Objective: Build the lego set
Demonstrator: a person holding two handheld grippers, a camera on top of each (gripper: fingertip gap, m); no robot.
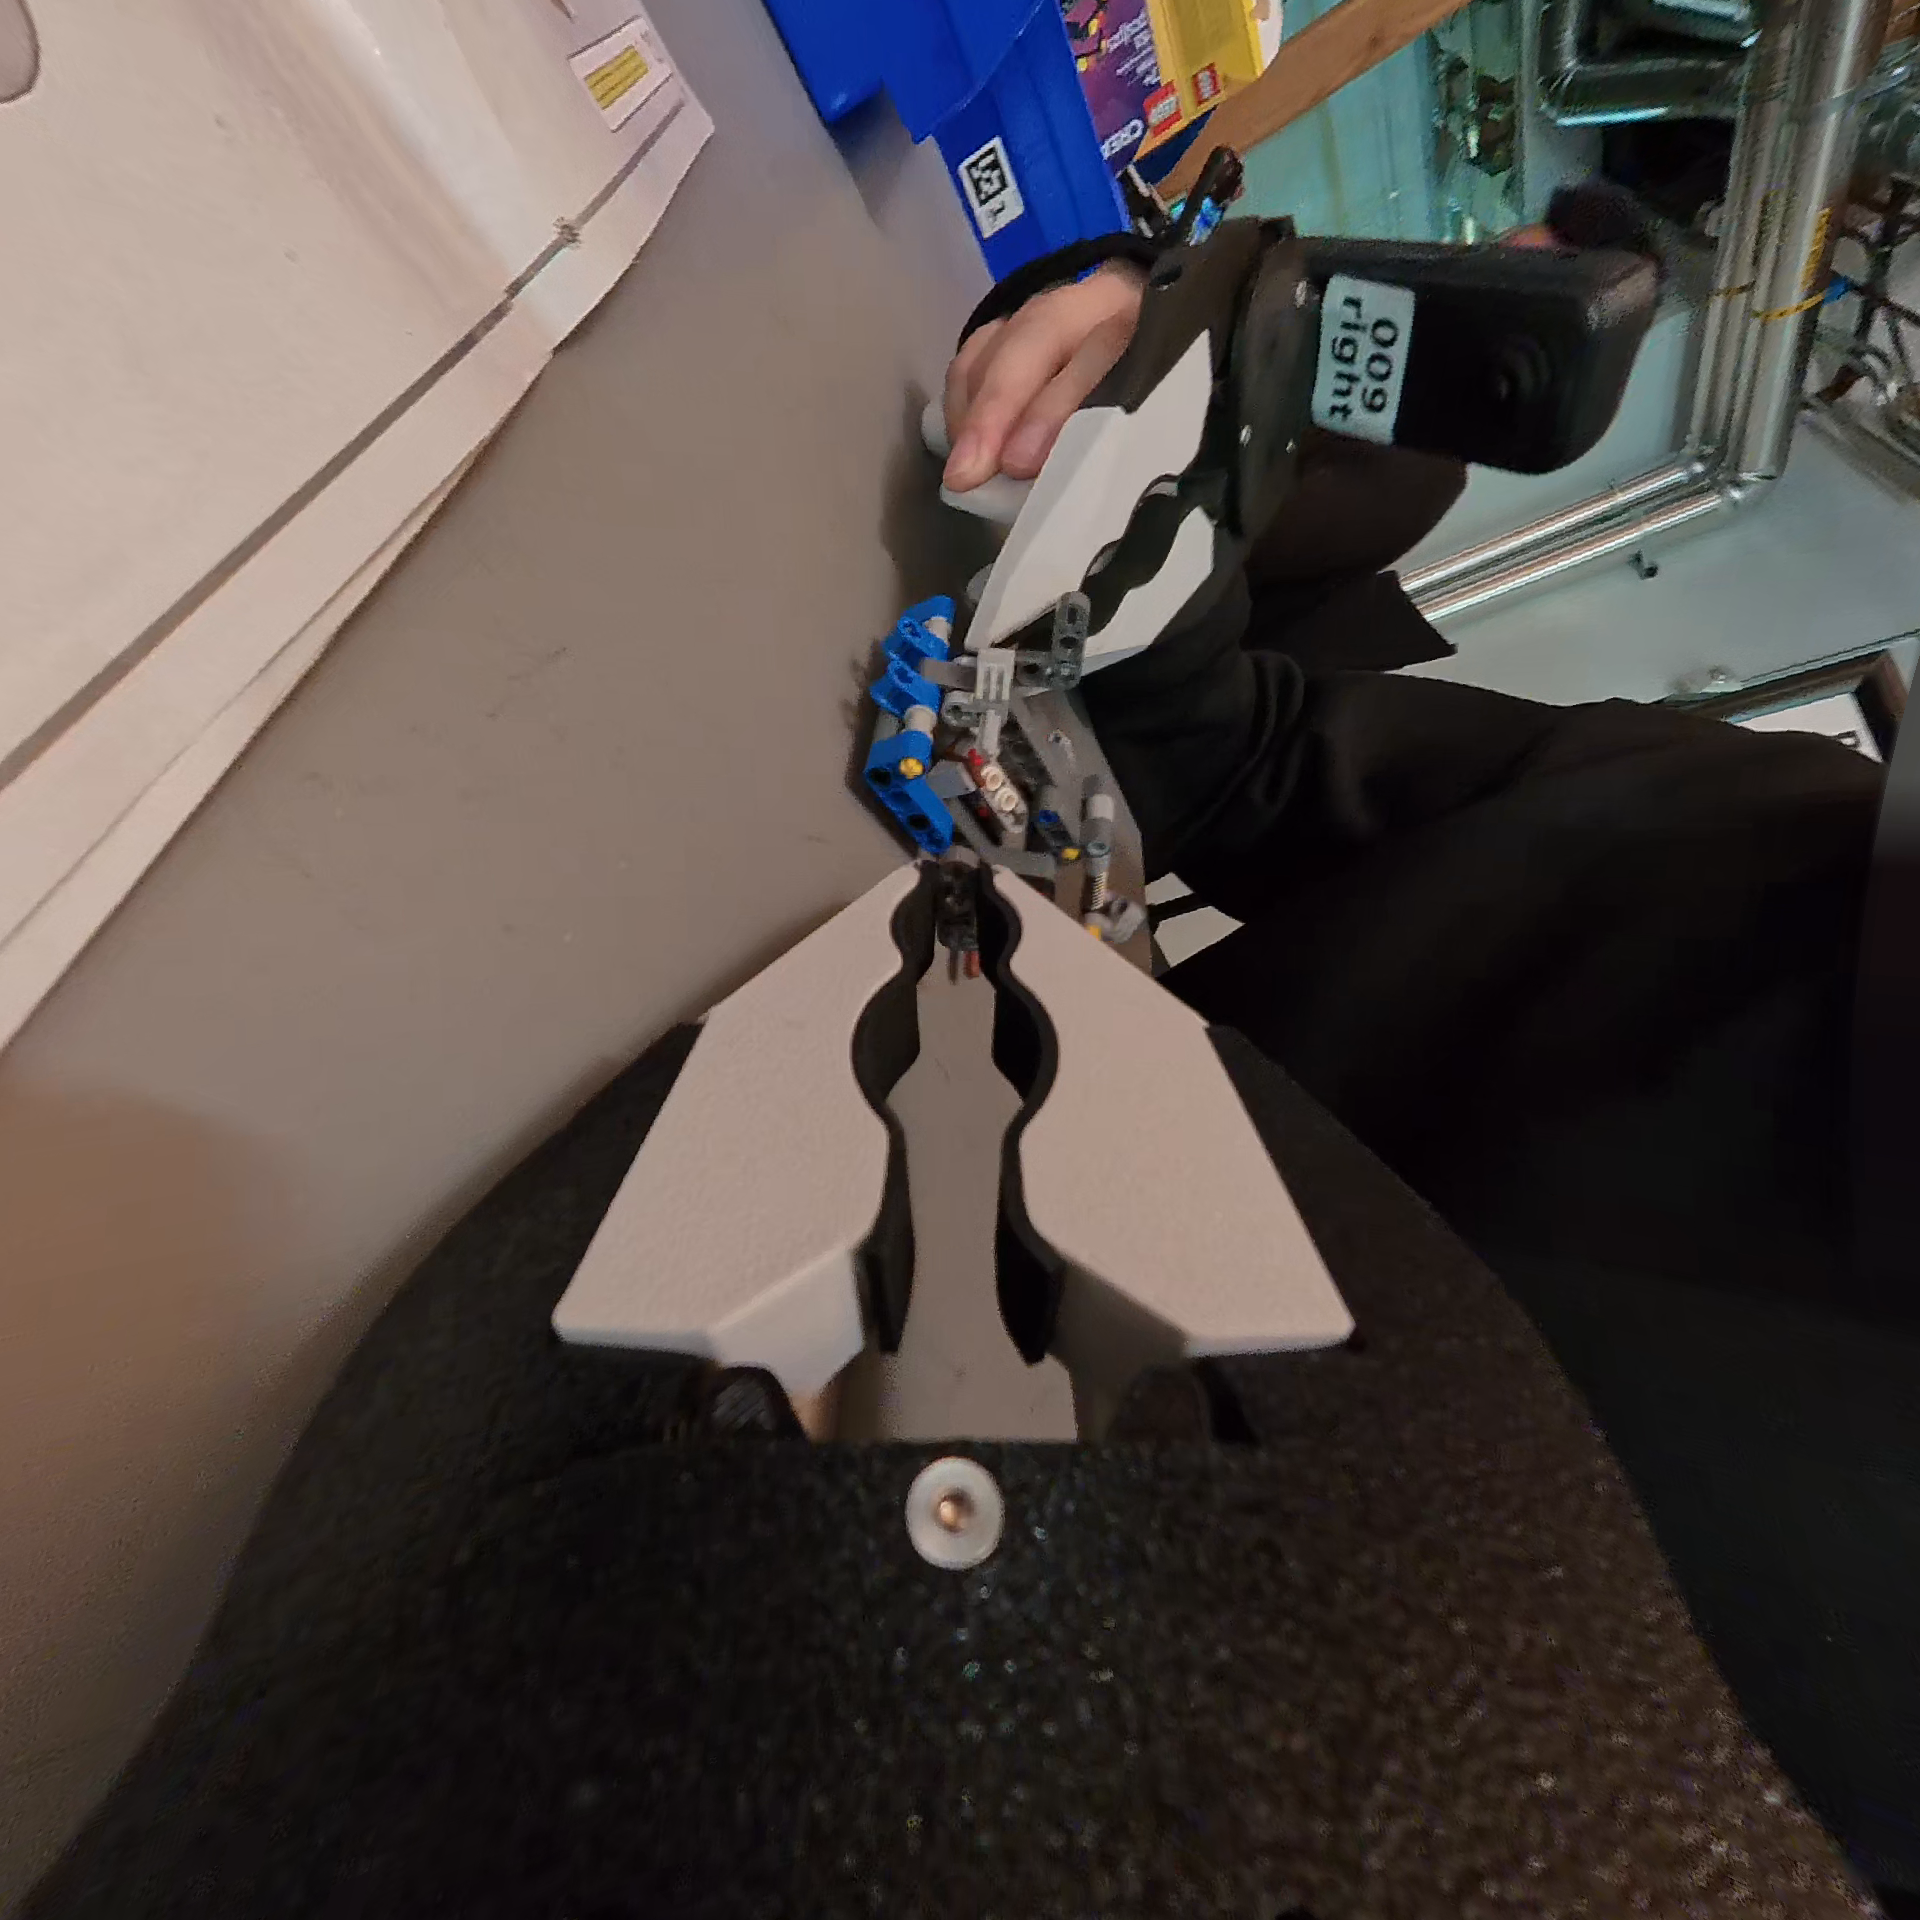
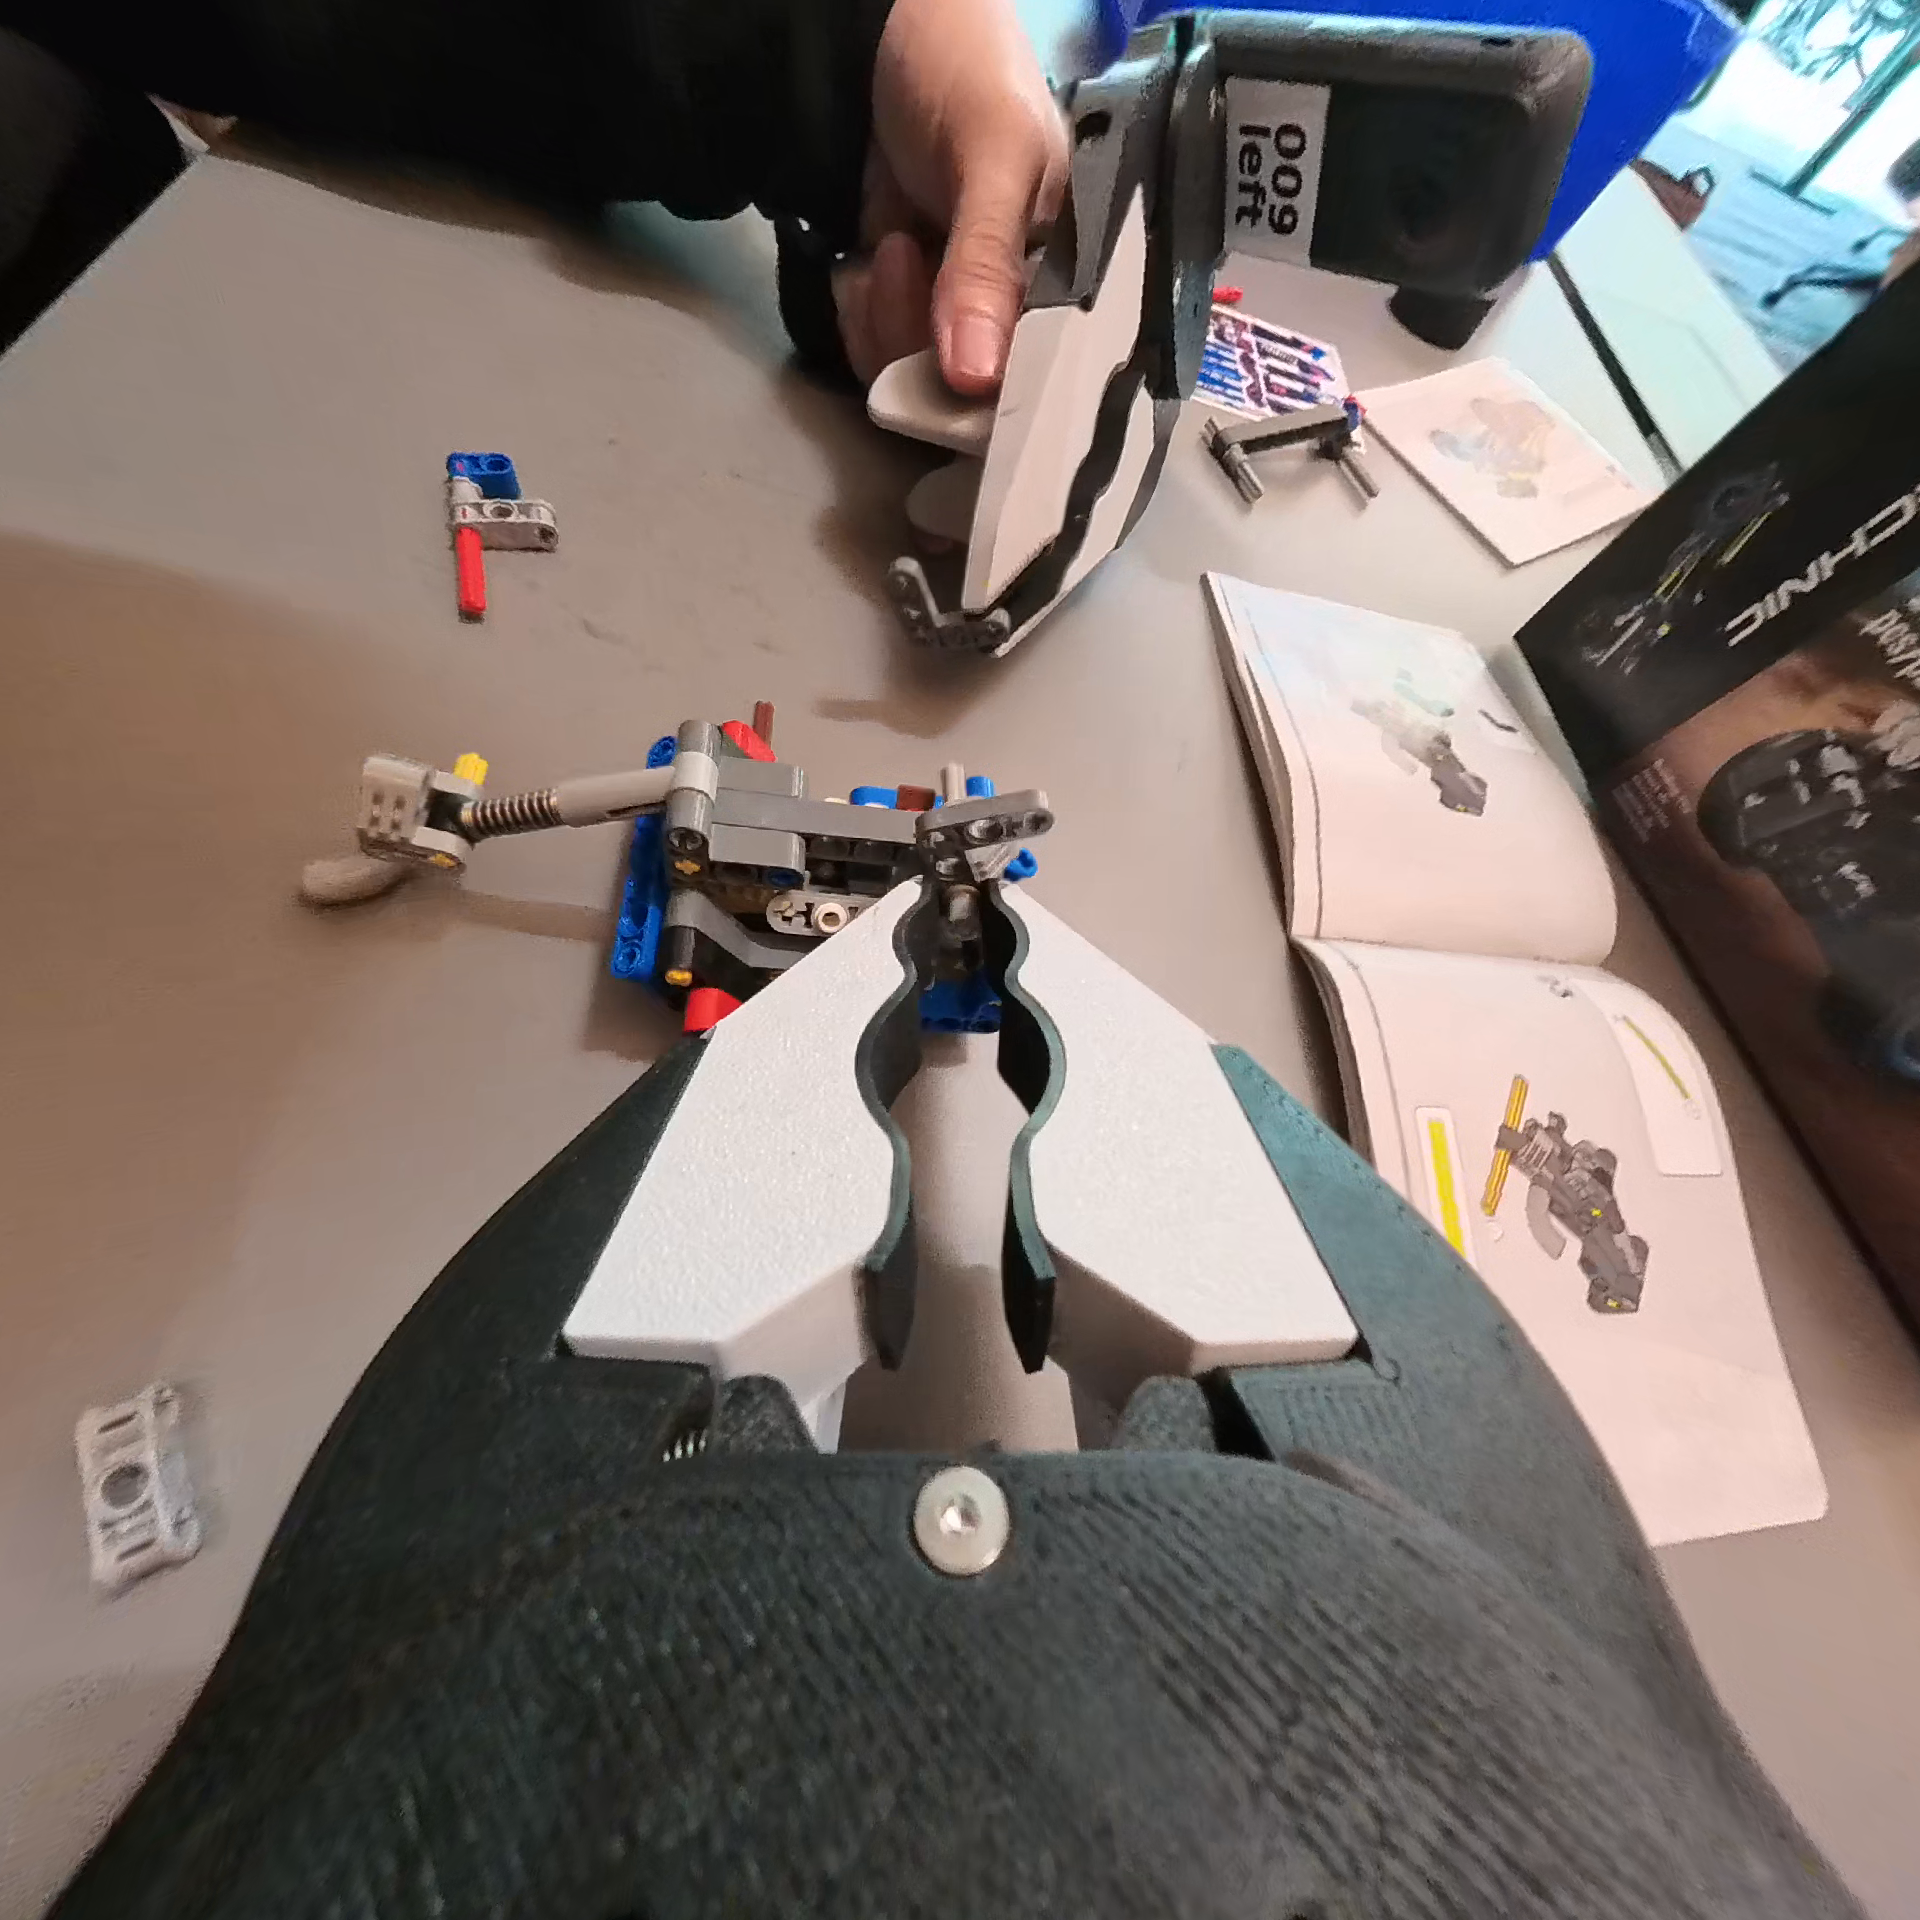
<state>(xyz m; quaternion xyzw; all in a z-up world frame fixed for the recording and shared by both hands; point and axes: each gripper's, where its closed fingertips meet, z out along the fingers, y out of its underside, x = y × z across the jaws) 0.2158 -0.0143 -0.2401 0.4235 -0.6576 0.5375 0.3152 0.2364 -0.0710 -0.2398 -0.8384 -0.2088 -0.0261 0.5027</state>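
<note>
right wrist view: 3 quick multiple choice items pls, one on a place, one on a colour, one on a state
1. Where does the open booklet lie relative to the model?
A. to its left
B. to its right
C. on top of it

2. What colour is the long pin on the loose piece at upper left?
A. red
B. green
C. white

3. How do the right gripper jaws stand?
A. wide open over bare table
B. closed on a grey part of the model
C. hidden

Key:
1. B, the booklet sits past the model's right end.
2. A, the pin shows red.
3. B, the tips pinch a grey part.
</note>
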